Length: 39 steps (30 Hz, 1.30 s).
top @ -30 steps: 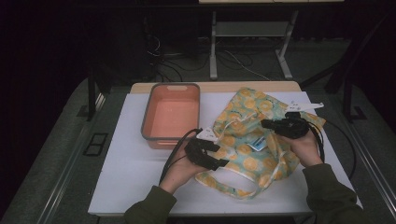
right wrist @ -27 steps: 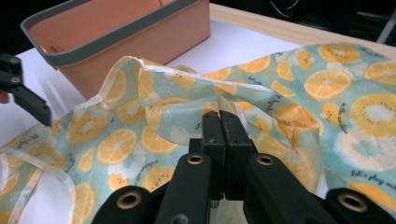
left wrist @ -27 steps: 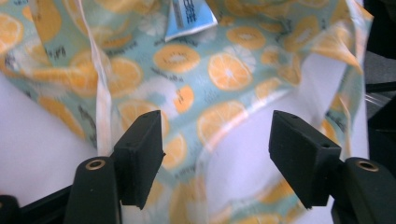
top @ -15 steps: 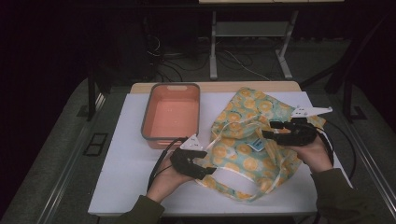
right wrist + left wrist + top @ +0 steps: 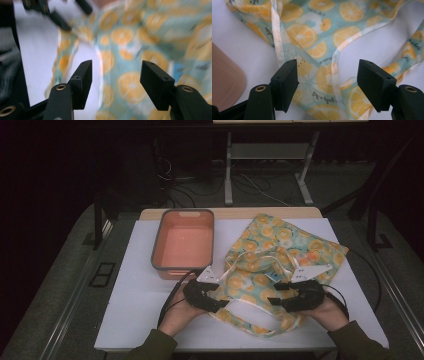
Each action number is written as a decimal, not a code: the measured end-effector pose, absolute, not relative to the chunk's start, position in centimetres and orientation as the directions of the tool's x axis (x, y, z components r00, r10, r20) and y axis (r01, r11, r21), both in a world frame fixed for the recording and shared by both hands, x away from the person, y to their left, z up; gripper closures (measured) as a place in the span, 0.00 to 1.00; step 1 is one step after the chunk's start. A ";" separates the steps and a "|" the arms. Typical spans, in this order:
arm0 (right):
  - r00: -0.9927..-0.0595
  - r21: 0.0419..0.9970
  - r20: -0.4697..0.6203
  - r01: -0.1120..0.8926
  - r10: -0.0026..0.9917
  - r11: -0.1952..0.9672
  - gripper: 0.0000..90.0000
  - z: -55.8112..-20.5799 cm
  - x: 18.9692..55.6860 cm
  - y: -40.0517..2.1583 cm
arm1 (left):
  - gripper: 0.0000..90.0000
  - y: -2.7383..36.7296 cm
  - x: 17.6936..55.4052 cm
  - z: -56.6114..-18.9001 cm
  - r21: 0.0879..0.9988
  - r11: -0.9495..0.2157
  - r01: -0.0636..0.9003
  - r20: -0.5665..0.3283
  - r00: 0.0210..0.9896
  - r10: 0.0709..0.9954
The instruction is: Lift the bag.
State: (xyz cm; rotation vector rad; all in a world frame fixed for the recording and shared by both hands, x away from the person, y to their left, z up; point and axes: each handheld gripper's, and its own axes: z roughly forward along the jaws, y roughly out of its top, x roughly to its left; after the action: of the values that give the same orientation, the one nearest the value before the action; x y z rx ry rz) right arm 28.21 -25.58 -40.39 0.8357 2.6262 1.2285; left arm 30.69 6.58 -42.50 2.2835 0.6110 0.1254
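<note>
Lying crumpled on the right half of the white bench (image 5: 135,320) is a teal cloth tote bag printed with orange slices (image 5: 280,245), its pale straps looping toward the near edge. Left claw (image 5: 328,85) hovers over the bag's near-left corner, jaws apart, cloth beneath them ungripped. Right claw (image 5: 116,82) has just been opening; its jaws stand apart above the fabric, nothing pinched. Just left of the bag sits a salmon-pink rectangular tub with a grey rim (image 5: 184,242).

Orange-print cloth bag (image 5: 280,265) lies on white table (image 5: 135,295), right of pink tub (image 5: 184,242). Left gripper (image 5: 220,306) and right gripper (image 5: 274,301) rest at its near edge.
</note>
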 end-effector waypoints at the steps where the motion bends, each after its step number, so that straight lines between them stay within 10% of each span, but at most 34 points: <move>1: -0.841 0.731 0.114 0.431 0.529 0.529 0.46 -40.8 28.1 -25.5 | 0.35 6.6 30.8 -42.7 0.692 -0.604 0.396 -0.095 0.879 0.467; 7: -0.854 0.626 0.068 0.439 0.516 0.644 0.48 -43.9 27.9 -24.1 | 0.40 6.3 31.3 -43.8 0.651 -0.635 0.416 -0.101 0.877 0.470; 11: -0.854 0.614 0.034 0.428 0.519 0.663 0.69 -44.3 27.9 -24.0 | 0.51 6.3 31.5 -44.1 0.640 -0.644 0.420 -0.102 0.877 0.470; 19: -0.871 0.617 -0.023 0.374 0.490 0.693 1.00 -44.2 27.7 -23.7 | 0.96 6.3 31.6 -44.0 0.658 -0.644 0.390 -0.087 0.889 0.449; 39: -0.774 0.877 -0.005 0.301 0.634 0.374 1.00 -37.3 29.9 -26.9 | 0.99 6.8 32.1 -38.8 0.846 -0.415 0.334 -0.133 0.886 0.443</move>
State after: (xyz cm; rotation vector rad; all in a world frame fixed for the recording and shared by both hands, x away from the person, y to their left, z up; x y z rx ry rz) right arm 29.88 -26.92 -37.27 0.8174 2.2987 1.3591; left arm 32.15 6.84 -38.78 2.0397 0.5630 0.1357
